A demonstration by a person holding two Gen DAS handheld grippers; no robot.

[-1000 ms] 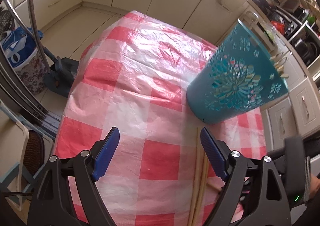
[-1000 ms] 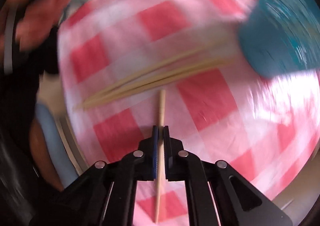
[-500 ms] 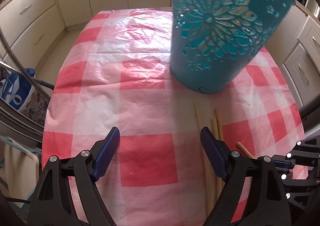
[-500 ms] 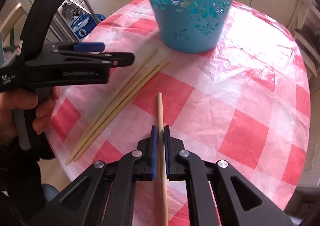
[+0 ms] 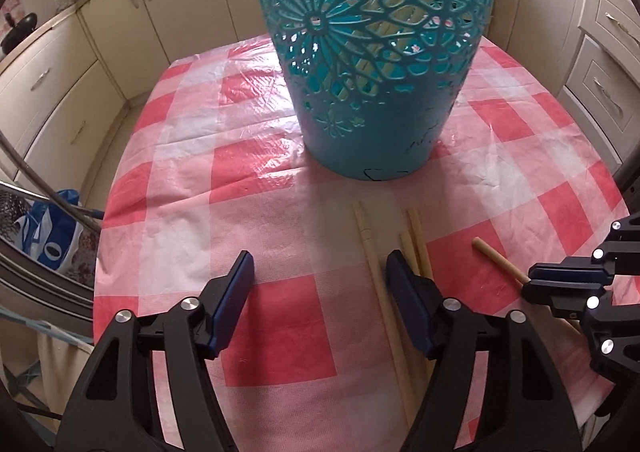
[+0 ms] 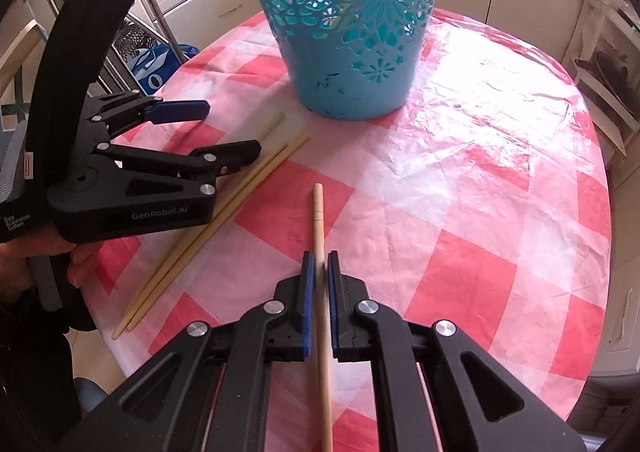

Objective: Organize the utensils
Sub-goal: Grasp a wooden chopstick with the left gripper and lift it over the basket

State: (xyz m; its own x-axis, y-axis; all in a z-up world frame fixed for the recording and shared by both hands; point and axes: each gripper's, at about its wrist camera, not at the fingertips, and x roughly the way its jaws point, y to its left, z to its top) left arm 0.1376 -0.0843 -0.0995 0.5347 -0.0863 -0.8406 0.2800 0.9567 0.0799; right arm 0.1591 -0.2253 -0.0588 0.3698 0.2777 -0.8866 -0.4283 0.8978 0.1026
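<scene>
I see the table, covered in a red-and-white checked cloth (image 5: 276, 316), filling both views, with cream kitchen cabinets (image 5: 60, 91) around it.

On the far half of the cloth stands the teal holder (image 5: 376, 63), upright, its wall pierced with flower cut-outs; pale sticks show through the holes, leaning inside it.

Left gripper (image 5: 320, 284): held in a person's hand (image 6: 60, 256) at the left edge of the right wrist view. Its jaws have just been closing and now stand partly apart, with only bare cloth between the pads. In the right wrist view it points toward the holder, low over the cloth.

Right gripper (image 6: 319, 284): jaws narrowed down onto a single chopstick (image 6: 318, 219). That stick's long axis runs along the gripper's own line, its thick squared end pointing forward toward the base of the holder and stopping well short of it; the other end passes back under the gripper body.

Loose chopsticks (image 5: 416, 236): three lie flat on the cloth, side by side, just in front of the holder. Their long axes run from near the holder's base back toward the table's near edge, thin tips at the edge. In the left wrist view one (image 5: 370, 248) lies just inside the right-hand finger, and the other two pass under that finger.
</scene>
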